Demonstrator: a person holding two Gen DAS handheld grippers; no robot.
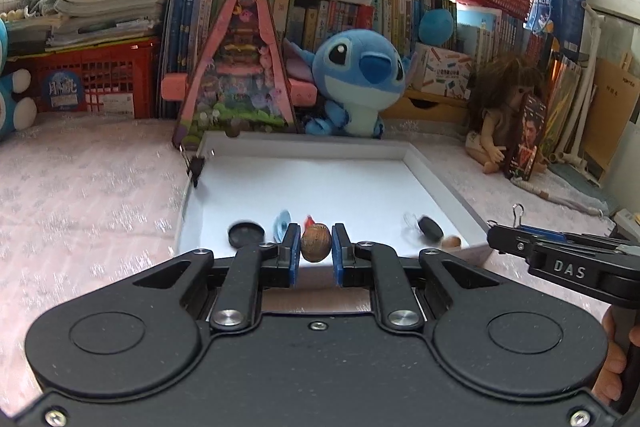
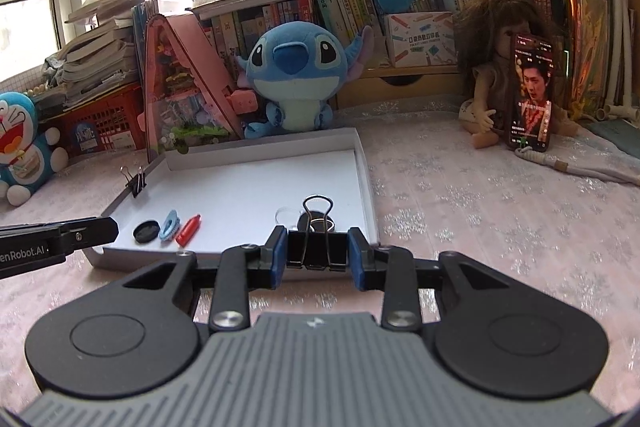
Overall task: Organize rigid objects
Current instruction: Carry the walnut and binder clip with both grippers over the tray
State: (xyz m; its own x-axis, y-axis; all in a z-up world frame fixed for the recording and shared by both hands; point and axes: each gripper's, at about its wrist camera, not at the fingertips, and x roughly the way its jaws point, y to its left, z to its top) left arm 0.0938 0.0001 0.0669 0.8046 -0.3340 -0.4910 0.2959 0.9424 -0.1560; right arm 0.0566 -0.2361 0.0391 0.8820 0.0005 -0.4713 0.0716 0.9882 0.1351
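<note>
My left gripper is shut on a brown walnut and holds it over the near edge of the white tray. My right gripper is shut on a black binder clip at the tray's near right edge. In the tray lie a black round cap, a blue oval piece, a red piece, a clear disc and a black ring-shaped piece. A second binder clip is clamped on the tray's left rim.
A Stitch plush, a pink triangular toy house, a doll holding up a phone, red baskets and rows of books stand behind the tray. A Doraemon plush sits far left. A pink lace cloth covers the table.
</note>
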